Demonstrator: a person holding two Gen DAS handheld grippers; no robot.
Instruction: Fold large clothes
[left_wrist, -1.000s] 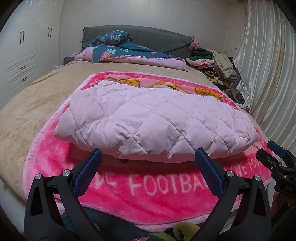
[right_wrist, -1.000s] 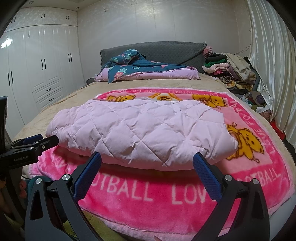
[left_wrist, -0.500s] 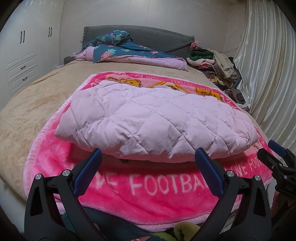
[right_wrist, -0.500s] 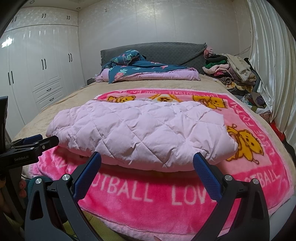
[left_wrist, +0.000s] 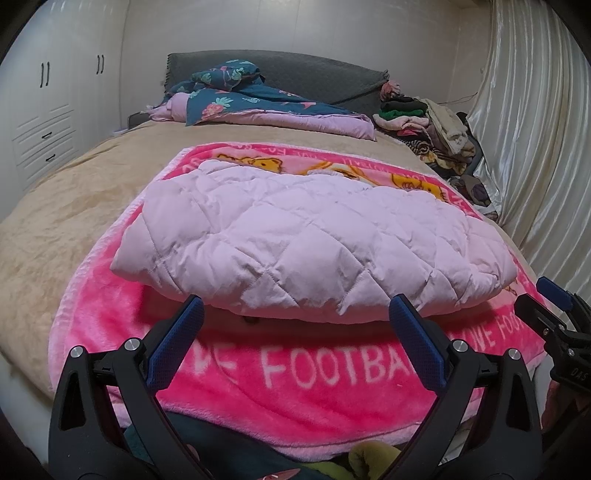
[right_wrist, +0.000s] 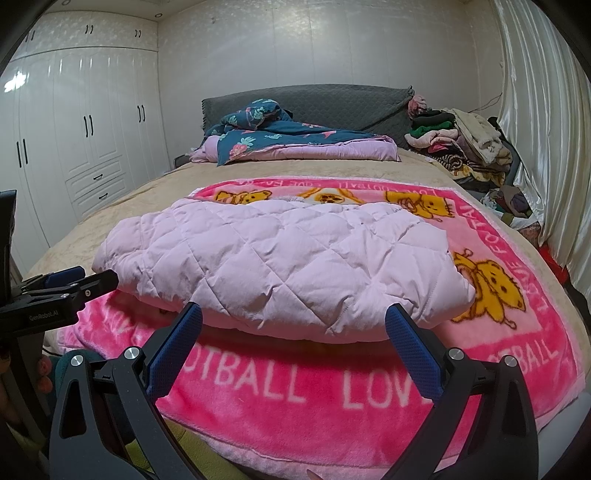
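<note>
A pale pink quilted jacket (left_wrist: 306, 240) lies folded into a thick flat bundle on a bright pink printed blanket (left_wrist: 295, 373) on the bed; it also shows in the right wrist view (right_wrist: 280, 266). My left gripper (left_wrist: 293, 314) is open and empty, just short of the jacket's near edge. My right gripper (right_wrist: 293, 317) is open and empty, also just short of that edge. The right gripper shows at the right edge of the left wrist view (left_wrist: 550, 306), and the left gripper at the left edge of the right wrist view (right_wrist: 70, 284).
The pink blanket (right_wrist: 332, 391) lies on a beige bedspread (left_wrist: 62, 206). A dark floral quilt (right_wrist: 280, 140) lies by the grey headboard (right_wrist: 332, 99). A heap of clothes (right_wrist: 461, 147) sits at the far right. White wardrobes (right_wrist: 74, 147) stand left, a curtain (left_wrist: 535, 129) right.
Both grippers stay open and nearly still. The views have shifted very slightly; the jacket has not moved.
</note>
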